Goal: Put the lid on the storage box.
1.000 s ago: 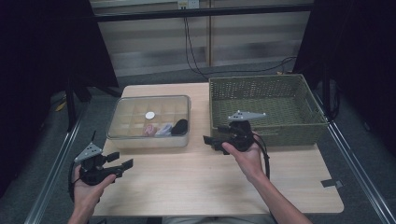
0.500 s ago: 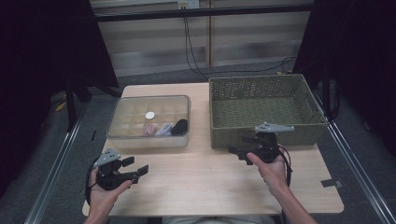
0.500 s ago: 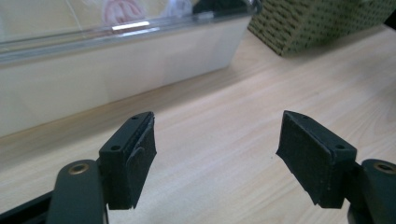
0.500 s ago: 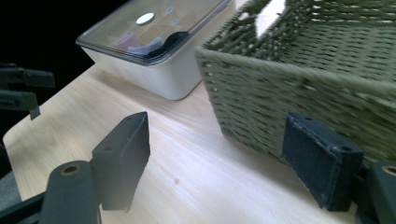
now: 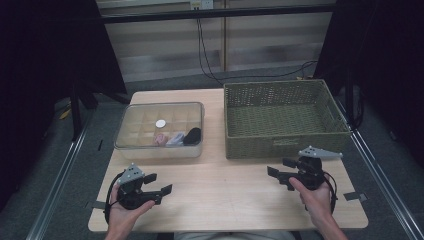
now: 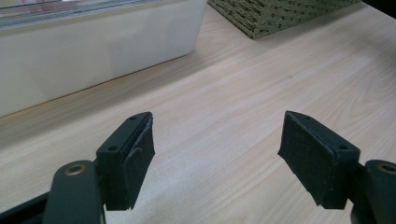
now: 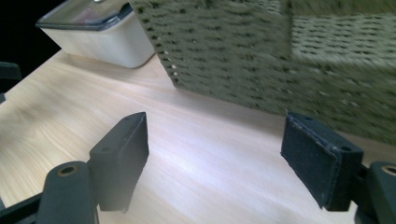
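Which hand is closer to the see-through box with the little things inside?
Left. The left gripper sits just in front of the clear box; the right gripper is by the basket.

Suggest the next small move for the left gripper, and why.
Probably reach the left gripper forward over the clear bin toward the small things inside. Its jaws stand open with nothing between them, and the woven basket beside the bin looks empty.
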A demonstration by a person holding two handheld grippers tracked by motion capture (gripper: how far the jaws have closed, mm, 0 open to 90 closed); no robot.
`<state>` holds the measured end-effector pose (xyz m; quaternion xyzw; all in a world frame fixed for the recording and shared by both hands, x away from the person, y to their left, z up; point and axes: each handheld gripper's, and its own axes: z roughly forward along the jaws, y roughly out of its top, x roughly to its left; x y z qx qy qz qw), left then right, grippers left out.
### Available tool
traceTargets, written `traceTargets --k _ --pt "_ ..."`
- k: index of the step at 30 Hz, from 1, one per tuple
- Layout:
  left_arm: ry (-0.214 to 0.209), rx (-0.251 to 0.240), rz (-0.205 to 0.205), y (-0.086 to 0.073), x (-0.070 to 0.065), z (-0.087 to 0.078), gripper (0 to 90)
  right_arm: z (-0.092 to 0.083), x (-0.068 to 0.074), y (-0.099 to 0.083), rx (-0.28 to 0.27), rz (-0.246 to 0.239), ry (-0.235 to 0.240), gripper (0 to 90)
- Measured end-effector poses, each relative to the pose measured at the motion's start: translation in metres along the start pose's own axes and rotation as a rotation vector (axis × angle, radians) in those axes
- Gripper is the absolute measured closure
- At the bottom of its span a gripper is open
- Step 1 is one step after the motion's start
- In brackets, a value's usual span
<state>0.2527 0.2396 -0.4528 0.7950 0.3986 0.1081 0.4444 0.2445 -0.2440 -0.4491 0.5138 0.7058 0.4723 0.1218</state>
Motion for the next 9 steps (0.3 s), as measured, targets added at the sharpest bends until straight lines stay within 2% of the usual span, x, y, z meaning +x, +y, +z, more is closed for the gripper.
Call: traceTargets --k 3,5,6,9 --pt "0.004 -0.006 -0.014 -0.004 0.002 0.002 25.8 -0.004 -0.002 -0.006 0.006 0.000 -0.009 23.2" --pt "0.010 -0.013 -0.028 -0.007 0.004 0.004 25.8 -0.006 -0.007 -0.017 0.013 0.009 -0.013 23.8" --pt "0.001 -0.006 -0.031 -0.008 0.004 0.005 25.7 -0.006 -0.008 -0.019 0.006 0.014 -0.021 24.1" --pt "-0.006 -0.002 -0.013 -0.008 0.002 0.005 25.1 -0.005 -0.012 -0.023 0.019 0.027 -0.033 23.7"
